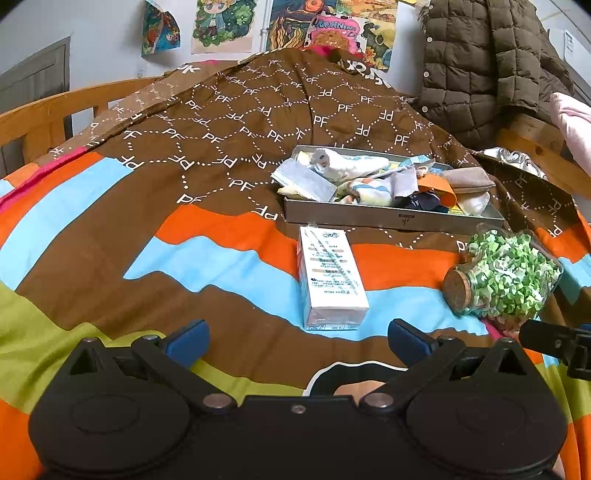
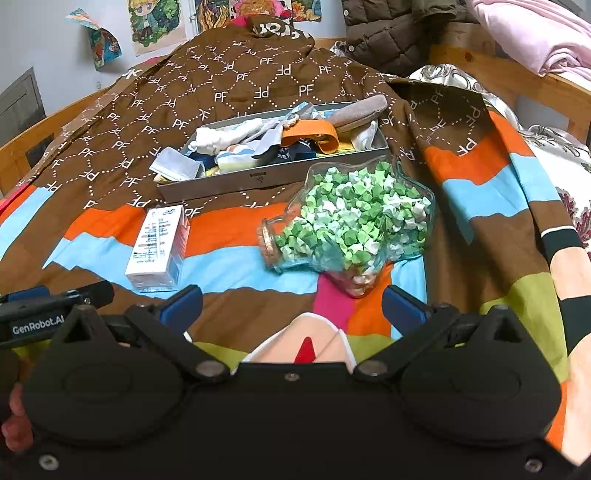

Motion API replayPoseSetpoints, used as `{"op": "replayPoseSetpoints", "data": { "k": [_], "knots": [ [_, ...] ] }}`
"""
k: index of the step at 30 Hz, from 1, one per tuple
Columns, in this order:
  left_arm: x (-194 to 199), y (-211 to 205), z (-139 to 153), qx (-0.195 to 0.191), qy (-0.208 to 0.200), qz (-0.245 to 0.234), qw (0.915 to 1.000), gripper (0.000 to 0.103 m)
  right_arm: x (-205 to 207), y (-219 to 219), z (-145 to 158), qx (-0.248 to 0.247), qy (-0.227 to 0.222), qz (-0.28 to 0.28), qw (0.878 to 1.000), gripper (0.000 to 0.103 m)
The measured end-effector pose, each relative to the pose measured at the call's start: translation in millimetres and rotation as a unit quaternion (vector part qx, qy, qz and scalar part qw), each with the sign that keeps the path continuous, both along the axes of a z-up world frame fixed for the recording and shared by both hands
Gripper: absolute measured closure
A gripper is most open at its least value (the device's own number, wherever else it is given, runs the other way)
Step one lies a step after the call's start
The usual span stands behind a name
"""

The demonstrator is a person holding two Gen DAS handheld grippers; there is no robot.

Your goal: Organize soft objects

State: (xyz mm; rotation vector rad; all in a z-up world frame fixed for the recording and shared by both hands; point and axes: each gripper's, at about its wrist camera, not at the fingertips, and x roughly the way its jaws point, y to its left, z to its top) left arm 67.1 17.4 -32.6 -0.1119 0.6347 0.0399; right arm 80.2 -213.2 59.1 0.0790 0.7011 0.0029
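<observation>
A grey metal tray [image 1: 391,218] lies on the bed, filled with soft things: socks, a face mask [image 1: 304,181], an orange band [image 1: 439,186] and a taupe pouch [image 1: 467,179]. The tray also shows in the right wrist view [image 2: 236,182], with the mask [image 2: 177,166] hanging over its near left corner. My left gripper [image 1: 298,338] is open and empty, hovering near a white tissue pack [image 1: 330,275]. My right gripper [image 2: 291,306] is open and empty, just short of a glass jar of green paper stars [image 2: 354,218].
The jar [image 1: 506,275] lies on its side right of the tissue pack [image 2: 159,247]. A colourful quilt [image 1: 110,229] covers the bed. A wooden bed rail [image 1: 44,114] runs along the left. A brown puffer jacket [image 1: 484,62] and pink bedding [image 2: 535,33] sit at the back right.
</observation>
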Motion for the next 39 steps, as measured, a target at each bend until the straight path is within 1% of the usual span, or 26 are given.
{"op": "replayPoseSetpoints", "data": {
  "k": [10,20,39],
  "knots": [
    [-2.2,-0.2,0.5,0.003,0.0,-0.005,1.0,0.001,3.3,-4.0,-4.0,0.004,0.004,-0.006,1.0,0.0],
    [-3.0,1.2,2.0,0.003,-0.002,-0.006,1.0,0.001,3.4,-7.2,-2.0,0.004,-0.003,-0.009,1.0,0.0],
    [-3.9,1.9,1.1,0.004,0.0,-0.008,1.0,0.001,2.9,-8.9,-1.9,0.005,-0.002,-0.01,1.0,0.0]
  ]
}}
